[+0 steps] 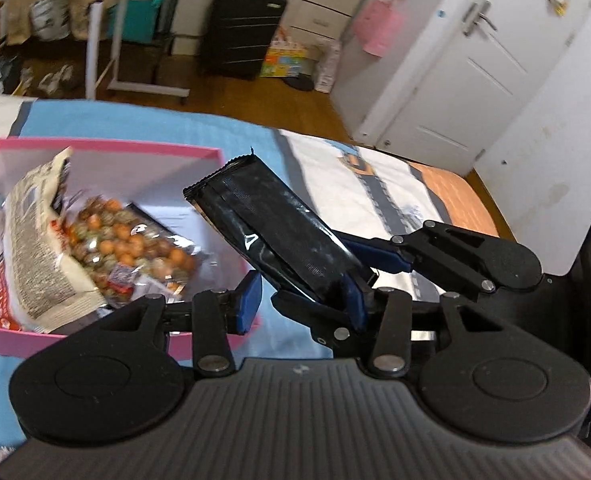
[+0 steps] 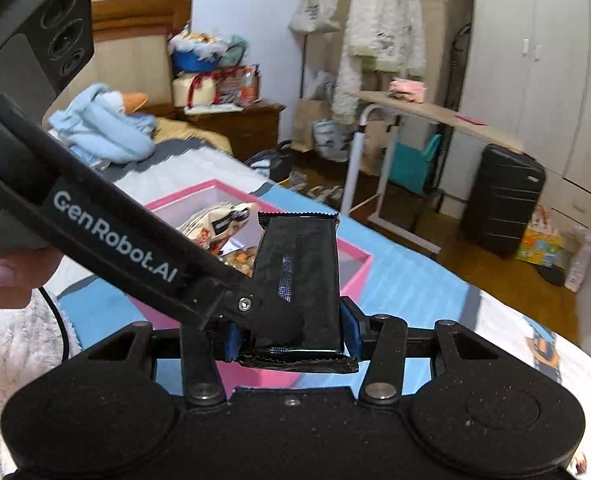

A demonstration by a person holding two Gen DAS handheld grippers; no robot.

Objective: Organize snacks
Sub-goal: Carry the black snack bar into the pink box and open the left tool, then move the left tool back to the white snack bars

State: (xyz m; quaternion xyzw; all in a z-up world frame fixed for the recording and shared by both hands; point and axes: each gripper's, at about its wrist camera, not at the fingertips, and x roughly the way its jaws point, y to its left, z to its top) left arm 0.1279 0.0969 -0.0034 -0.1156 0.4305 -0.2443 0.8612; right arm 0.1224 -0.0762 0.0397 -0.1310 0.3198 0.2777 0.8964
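Note:
A black snack packet [image 1: 271, 236] is held above the bed, its top leaning toward the pink box [image 1: 107, 146]. My right gripper [image 2: 291, 338] is shut on the black packet [image 2: 299, 280] at its lower end; it also shows in the left wrist view [image 1: 359, 276]. My left gripper [image 1: 301, 306] is open, its left finger [image 1: 247, 306] over the box's near corner and its right finger beside the packet. The pink box [image 2: 355, 270] holds a bag of round orange snacks [image 1: 131, 248] and a white printed packet [image 1: 39, 248].
The box sits on a bed with a blue, white and orange cover [image 1: 375, 184]. The left gripper's arm [image 2: 107, 232] crosses the right wrist view. On the floor beyond stand a black suitcase [image 1: 241, 28], a white rolling desk [image 1: 103, 40] and white wardrobes [image 1: 475, 60].

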